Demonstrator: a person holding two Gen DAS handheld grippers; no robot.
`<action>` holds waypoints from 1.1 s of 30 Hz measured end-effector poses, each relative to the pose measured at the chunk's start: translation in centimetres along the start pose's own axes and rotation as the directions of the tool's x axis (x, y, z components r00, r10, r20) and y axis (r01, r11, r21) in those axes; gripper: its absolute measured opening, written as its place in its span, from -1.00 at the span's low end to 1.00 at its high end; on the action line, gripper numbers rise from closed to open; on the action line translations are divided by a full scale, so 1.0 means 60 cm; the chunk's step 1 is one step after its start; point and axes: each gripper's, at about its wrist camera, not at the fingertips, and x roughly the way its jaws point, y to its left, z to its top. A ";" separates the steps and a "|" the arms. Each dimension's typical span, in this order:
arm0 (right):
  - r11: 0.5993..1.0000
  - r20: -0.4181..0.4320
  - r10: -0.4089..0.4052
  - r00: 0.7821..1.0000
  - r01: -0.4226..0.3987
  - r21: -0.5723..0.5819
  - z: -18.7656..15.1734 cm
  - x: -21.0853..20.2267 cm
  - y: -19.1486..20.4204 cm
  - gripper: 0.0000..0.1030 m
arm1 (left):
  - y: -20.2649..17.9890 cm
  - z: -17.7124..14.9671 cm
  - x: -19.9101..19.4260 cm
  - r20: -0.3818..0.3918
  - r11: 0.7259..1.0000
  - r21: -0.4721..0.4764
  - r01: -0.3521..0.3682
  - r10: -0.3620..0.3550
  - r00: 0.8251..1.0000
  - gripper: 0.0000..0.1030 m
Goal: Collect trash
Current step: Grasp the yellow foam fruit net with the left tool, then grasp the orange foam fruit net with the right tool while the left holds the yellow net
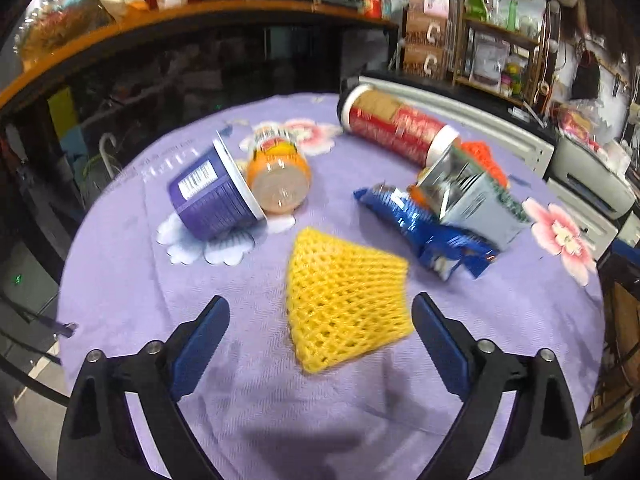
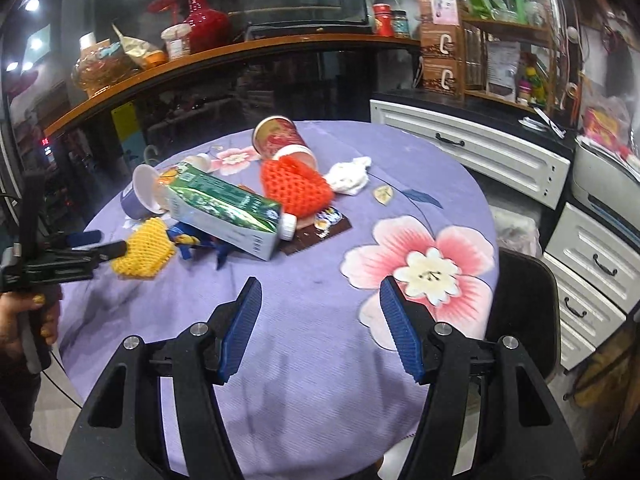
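Trash lies on a round table with a purple flowered cloth (image 1: 240,392). A yellow foam net (image 1: 344,300) lies just ahead of my open left gripper (image 1: 320,312), partly between its fingers; it also shows in the right wrist view (image 2: 144,252). Beyond it lie a purple cup (image 1: 212,196), an orange bottle (image 1: 278,178), a red tube can (image 1: 396,128), a blue wrapper (image 1: 420,224), a green-and-silver carton (image 2: 224,212) and an orange foam net (image 2: 294,190). My right gripper (image 2: 320,300) is open and empty above bare cloth (image 2: 320,360).
A crumpled white tissue (image 2: 348,176) and a brown wrapper (image 2: 320,232) lie near the orange net. White drawers (image 2: 480,148) stand to the right of the table. A dark counter with an orange edge (image 2: 240,52) runs behind. A black chair (image 2: 524,300) stands at the table's right.
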 end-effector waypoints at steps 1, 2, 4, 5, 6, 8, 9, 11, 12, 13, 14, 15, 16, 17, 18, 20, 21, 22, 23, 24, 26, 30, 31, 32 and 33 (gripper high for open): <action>1.000 0.002 0.001 1.000 -0.001 -0.004 0.003 0.000 0.005 0.20 | 0.003 0.001 0.013 -0.021 1.000 0.000 -0.011 0.011 1.000 0.67; 1.000 0.003 0.003 1.000 -0.003 -0.009 0.006 0.001 0.010 0.20 | 0.007 -0.001 0.019 -0.030 1.000 0.000 -0.015 0.015 0.999 0.59; 1.000 0.004 0.002 1.000 -0.002 -0.016 0.009 0.002 0.015 0.20 | 0.011 0.000 0.033 -0.050 1.000 -0.007 -0.008 0.008 0.999 0.49; 1.000 0.004 0.001 1.000 -0.001 -0.019 0.011 0.003 0.016 0.20 | 0.014 0.000 0.038 -0.062 1.000 -0.022 0.002 -0.003 0.998 0.35; 1.000 0.002 0.000 1.000 0.000 -0.020 0.013 0.005 0.016 0.20 | 0.017 -0.001 0.040 -0.065 0.999 -0.033 0.016 -0.018 0.998 0.21; 1.000 -0.004 -0.002 1.000 0.002 -0.021 0.014 0.010 0.016 0.20 | 0.016 -0.003 0.042 -0.072 0.998 -0.042 0.038 -0.041 0.997 -0.03; 1.000 -0.007 -0.005 1.000 0.004 -0.021 0.015 0.013 0.017 0.20 | 0.015 -0.003 0.040 -0.069 0.998 -0.046 0.049 -0.052 0.996 -0.20; 1.000 -0.015 -0.003 1.000 0.003 -0.020 0.018 0.022 0.018 0.20 | 0.015 -0.005 0.032 -0.047 0.997 -0.056 0.053 -0.056 0.997 -0.43; 1.000 -0.020 0.001 1.000 -0.002 -0.018 0.020 0.027 0.020 0.20 | 0.015 -0.004 0.029 -0.039 0.997 -0.058 0.054 -0.056 0.998 -0.56; 1.000 -0.025 0.007 1.000 -0.007 -0.016 0.023 0.032 0.022 0.20 | 0.015 -0.005 0.025 -0.031 0.997 -0.059 0.058 -0.060 0.998 -0.63; 1.000 -0.026 0.010 1.000 -0.011 -0.017 0.025 0.036 0.024 0.20 | 0.017 -0.007 0.020 -0.024 0.996 -0.063 0.064 -0.065 0.998 -0.67; 1.000 -0.026 0.011 1.000 -0.012 -0.019 0.029 0.039 0.027 0.20 | 0.013 -0.005 0.019 -0.019 0.995 -0.067 0.069 -0.070 0.997 -0.70; 1.000 -0.026 0.011 1.000 -0.012 -0.026 0.033 0.044 0.030 0.20 | 0.014 -0.006 0.016 -0.014 0.994 -0.074 0.081 -0.082 0.997 -0.71; 0.999 -0.028 0.015 1.000 -0.016 -0.034 0.038 0.051 0.034 0.20 | 0.014 -0.006 0.014 -0.009 0.993 -0.081 0.087 -0.088 0.996 -0.73; 0.999 -0.030 0.017 0.999 -0.018 -0.037 0.042 0.055 0.037 0.20 | 0.015 -0.006 0.011 0.001 0.991 -0.093 0.098 -0.099 0.995 -0.74; 0.999 -0.034 0.021 0.999 -0.022 -0.034 0.054 0.069 0.040 0.20 | 0.017 -0.005 0.003 0.019 0.987 -0.109 0.116 -0.115 0.993 -0.74; 0.999 -0.035 0.027 0.999 -0.028 -0.026 0.064 0.077 0.040 0.20 | 0.018 -0.003 -0.004 0.034 0.986 -0.114 0.119 -0.116 0.993 -0.75; 0.999 -0.036 0.033 0.999 -0.033 -0.015 0.073 0.084 0.040 0.20 | 0.018 0.000 -0.007 0.041 0.987 -0.114 0.116 -0.111 0.993 -0.75; 0.999 -0.036 0.037 0.999 -0.037 -0.007 0.079 0.089 0.040 0.20 | 0.020 0.003 -0.014 0.058 0.988 -0.112 0.106 -0.100 0.993 -0.75; 0.999 -0.035 0.040 0.999 -0.040 0.001 0.089 0.097 0.041 0.20 | 0.021 0.005 -0.022 0.075 0.989 -0.109 0.098 -0.090 0.993 -0.75; 0.999 -0.038 0.034 0.999 -0.034 0.005 0.109 0.118 0.045 0.20 | 0.026 0.009 -0.033 0.097 0.989 -0.111 0.101 -0.091 0.991 -0.75; 1.000 -0.074 0.023 0.997 -0.023 0.012 0.141 0.173 0.051 0.20 | 0.031 0.012 -0.041 0.119 0.988 -0.118 0.101 -0.087 0.989 -0.75; 1.000 -0.081 0.025 0.996 -0.024 0.018 0.149 0.188 0.053 0.20 | 0.030 0.012 -0.041 0.120 0.988 -0.118 0.098 -0.084 0.989 -0.75; 0.999 -0.089 0.028 0.996 -0.027 0.021 0.154 0.198 0.053 0.20 | 0.031 0.011 -0.040 0.120 0.989 -0.117 0.095 -0.080 0.990 -0.75; 0.999 -0.098 0.029 0.995 -0.027 0.025 0.159 0.213 0.055 0.20 | 0.031 0.011 -0.040 0.120 0.989 -0.117 0.092 -0.078 0.990 -0.75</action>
